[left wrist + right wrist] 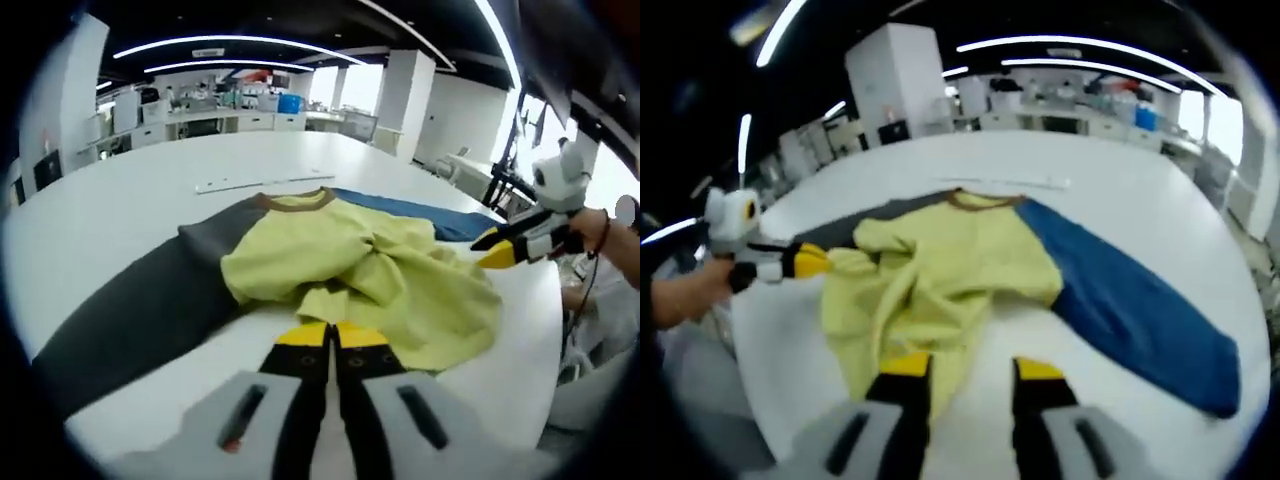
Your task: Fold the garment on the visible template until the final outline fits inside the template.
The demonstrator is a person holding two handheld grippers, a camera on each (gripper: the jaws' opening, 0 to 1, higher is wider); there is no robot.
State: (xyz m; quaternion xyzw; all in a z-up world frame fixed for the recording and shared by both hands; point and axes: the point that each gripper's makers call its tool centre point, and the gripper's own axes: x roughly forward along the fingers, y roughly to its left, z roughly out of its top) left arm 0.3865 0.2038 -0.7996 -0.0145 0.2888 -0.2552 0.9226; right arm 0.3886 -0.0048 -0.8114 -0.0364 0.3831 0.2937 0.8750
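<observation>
We are working on a yellow long-sleeved shirt with a brown collar, one dark grey sleeve and one blue sleeve (350,270), lying rumpled on a white table (130,200), its body bunched toward the hem and the collar pointing away from us. Our left gripper (332,335) has its yellow-tipped jaws pressed together with nothing between them, just short of the hem fold straight ahead. Our right gripper (973,368) has its jaws spread apart, the left one lying over the yellow hem (940,330) and the right one on bare table. The garment's long axis runs sleeve to sleeve, across both grippers' line of sight. We judge the grey sleeve (130,300) nearer the left gripper and the blue sleeve (1140,310) nearer the right. The right gripper view gives the blue sleeve's full length; the left gripper view gives the grey sleeve's. We cannot make out any template outline.
</observation>
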